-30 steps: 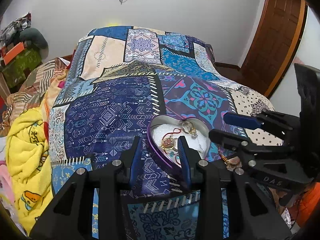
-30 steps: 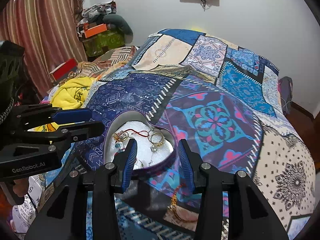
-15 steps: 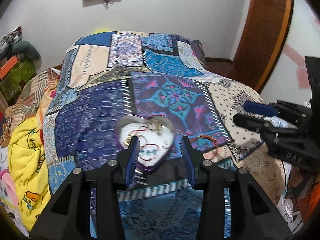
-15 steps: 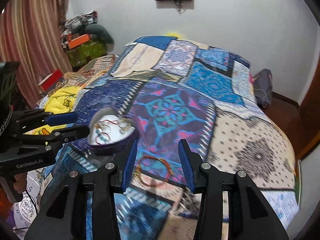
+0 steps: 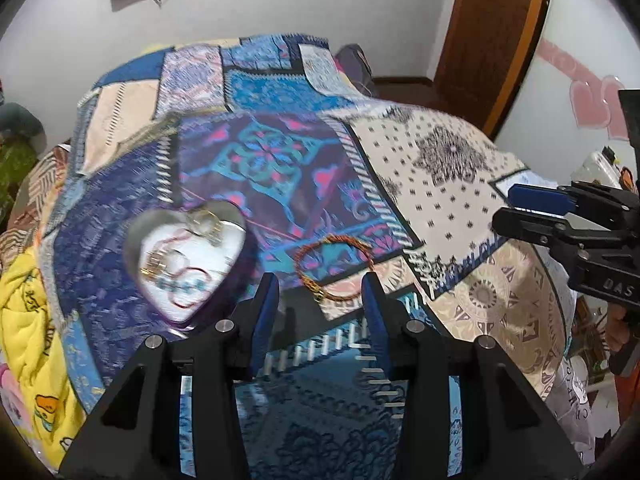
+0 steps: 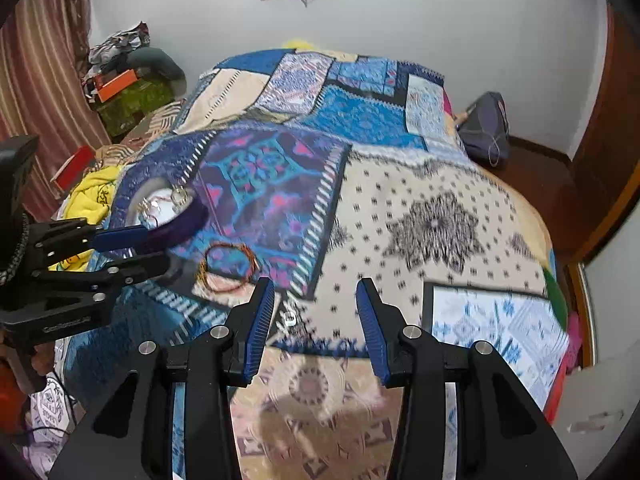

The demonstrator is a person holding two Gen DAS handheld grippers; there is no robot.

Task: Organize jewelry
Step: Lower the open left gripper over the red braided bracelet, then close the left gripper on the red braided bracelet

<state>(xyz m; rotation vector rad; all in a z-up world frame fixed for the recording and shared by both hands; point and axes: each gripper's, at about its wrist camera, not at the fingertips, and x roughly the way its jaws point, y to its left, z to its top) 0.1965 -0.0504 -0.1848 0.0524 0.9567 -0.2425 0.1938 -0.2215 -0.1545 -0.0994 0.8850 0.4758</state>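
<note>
A heart-shaped purple jewelry box (image 5: 186,258) with a white lining lies on the patchwork bedspread and holds several rings and bangles. It also shows in the right wrist view (image 6: 170,210). A red-gold beaded bracelet (image 5: 334,266) lies loose on the bedspread just right of the box, seen too in the right wrist view (image 6: 228,266). My left gripper (image 5: 320,304) is open and empty, just short of the bracelet. My right gripper (image 6: 316,308) is open and empty, over the white dotted patch to the right of the bracelet.
The bedspread (image 6: 400,208) covers the whole bed. A yellow blanket (image 5: 24,320) and clutter lie at the left. A wooden door (image 5: 492,40) stands at the right. A dark bag (image 6: 486,128) sits on the floor beyond the bed's far right corner.
Both grippers have drawn back and swung right, away from the box. The bracelet now lies between the left gripper's fingers in view. Both stay open.
</note>
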